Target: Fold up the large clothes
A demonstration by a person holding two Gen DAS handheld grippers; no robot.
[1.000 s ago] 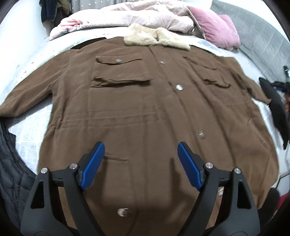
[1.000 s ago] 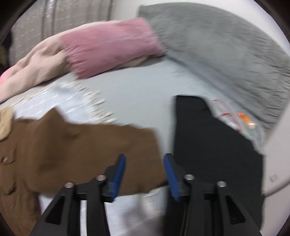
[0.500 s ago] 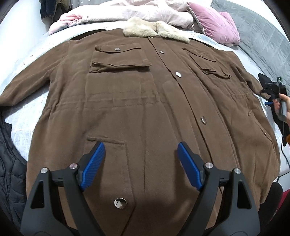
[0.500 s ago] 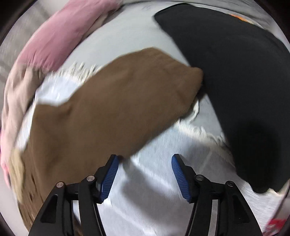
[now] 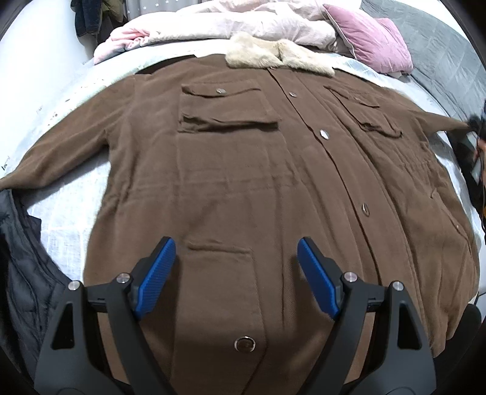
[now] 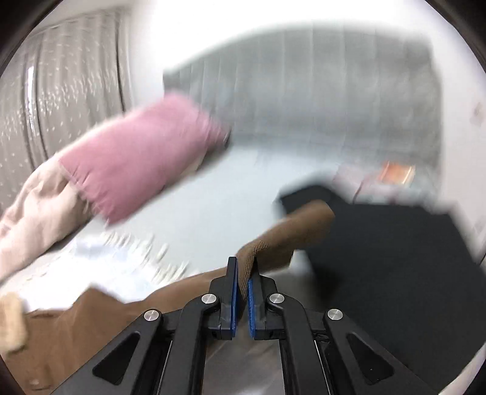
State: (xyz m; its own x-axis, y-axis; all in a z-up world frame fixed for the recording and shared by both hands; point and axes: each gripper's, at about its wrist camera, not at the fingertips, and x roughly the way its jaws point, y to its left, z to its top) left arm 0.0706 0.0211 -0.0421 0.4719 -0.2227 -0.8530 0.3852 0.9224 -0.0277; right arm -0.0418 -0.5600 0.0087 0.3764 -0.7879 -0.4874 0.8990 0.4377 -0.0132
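Note:
A large brown coat (image 5: 243,170) with a cream fur collar (image 5: 273,56) lies front-up, spread flat across the bed. My left gripper (image 5: 235,267) hovers open above its lower front, nothing between the blue pads. In the right wrist view, my right gripper (image 6: 241,273) is shut on the cuff end of the coat's brown sleeve (image 6: 291,234), which is lifted off the bed; the picture is blurred. In the left wrist view that sleeve (image 5: 443,121) stretches to the right edge, where the right gripper and a hand show only partly.
A pink pillow (image 5: 370,45) and pale pink bedding (image 5: 212,27) lie at the head of the bed. Black garment (image 6: 395,258) sits beyond the held sleeve. A dark quilted jacket (image 5: 21,258) lies at the left. A grey headboard (image 6: 303,97) stands behind.
The right gripper went from open over the flat sleeve to shut on its cuff, and lifted it. The left gripper stayed open over the coat's lower front.

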